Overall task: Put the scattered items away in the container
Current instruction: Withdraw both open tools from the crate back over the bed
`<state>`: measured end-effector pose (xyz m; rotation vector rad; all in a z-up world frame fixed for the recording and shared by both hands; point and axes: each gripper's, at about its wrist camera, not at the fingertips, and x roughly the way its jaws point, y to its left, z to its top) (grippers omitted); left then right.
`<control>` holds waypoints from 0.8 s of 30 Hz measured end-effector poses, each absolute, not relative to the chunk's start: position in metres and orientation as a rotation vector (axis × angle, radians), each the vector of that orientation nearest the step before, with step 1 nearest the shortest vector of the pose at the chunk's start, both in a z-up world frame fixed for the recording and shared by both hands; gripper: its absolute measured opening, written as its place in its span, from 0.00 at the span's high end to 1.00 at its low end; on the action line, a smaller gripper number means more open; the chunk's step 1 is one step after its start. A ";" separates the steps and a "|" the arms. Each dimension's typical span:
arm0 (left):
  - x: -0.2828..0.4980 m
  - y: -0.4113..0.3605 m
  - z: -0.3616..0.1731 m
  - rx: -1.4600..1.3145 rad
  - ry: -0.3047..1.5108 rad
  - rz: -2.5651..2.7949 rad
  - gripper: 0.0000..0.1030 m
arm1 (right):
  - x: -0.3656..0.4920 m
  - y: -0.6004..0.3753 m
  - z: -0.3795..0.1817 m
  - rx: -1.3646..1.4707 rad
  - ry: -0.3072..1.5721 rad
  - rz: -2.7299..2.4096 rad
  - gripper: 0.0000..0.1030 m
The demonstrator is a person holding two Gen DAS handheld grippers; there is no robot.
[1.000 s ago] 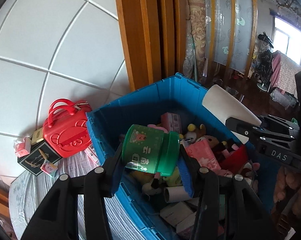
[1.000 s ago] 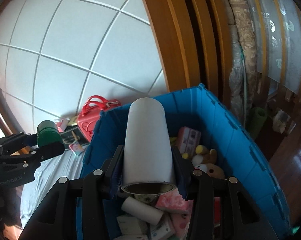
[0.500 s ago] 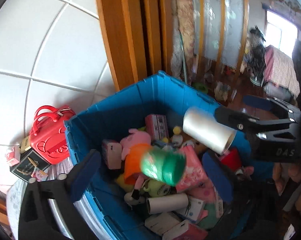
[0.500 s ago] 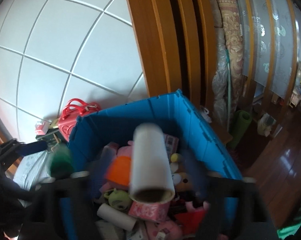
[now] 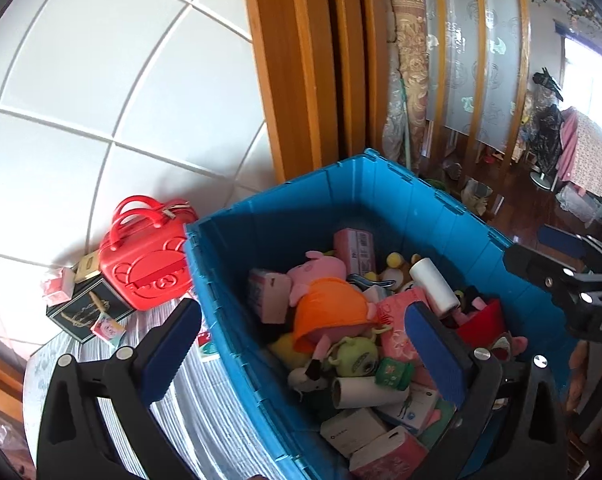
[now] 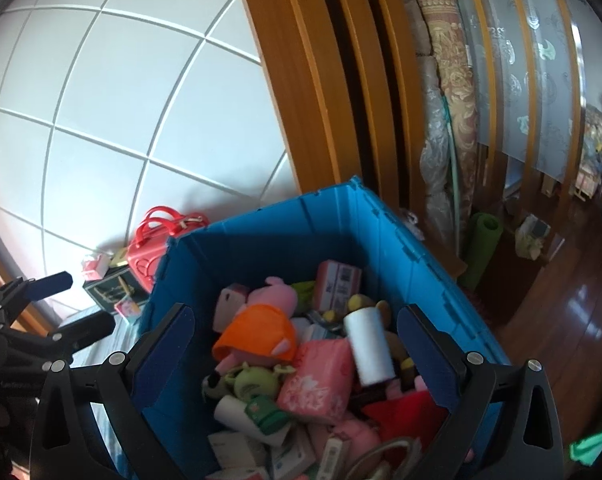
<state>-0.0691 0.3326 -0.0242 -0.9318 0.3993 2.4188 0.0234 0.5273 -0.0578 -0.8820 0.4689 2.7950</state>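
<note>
While both grippers hang over the blue bin [image 5: 381, 188], each stands spread wide with nothing between its pads. Ahead of the left gripper [image 5: 305, 356], the green jar [image 5: 393, 372] lies in the bin among the toys, just beside a pink plush [image 5: 325, 316] in orange. Ahead of the right gripper [image 6: 301, 356], the white roll [image 6: 369, 344] lies on the heap, touching a pink packet [image 6: 321, 380]. To the left of the left gripper, outside the bin, a red bag [image 5: 145, 264] stands by the tiled wall [image 5: 101, 80].
</note>
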 end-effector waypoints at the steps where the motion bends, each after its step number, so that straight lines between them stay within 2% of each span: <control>1: -0.069 0.325 -0.024 -0.937 0.386 2.426 0.00 | 0.024 0.522 -0.058 -0.889 0.477 2.803 0.00; 7: -0.067 0.274 -0.021 -0.975 0.292 2.508 0.00 | 0.023 0.477 -0.057 -0.966 0.469 2.866 0.00; 24: -0.033 0.108 -0.019 -1.092 0.092 2.757 0.00 | 0.034 0.328 -0.041 -1.174 0.247 2.946 0.00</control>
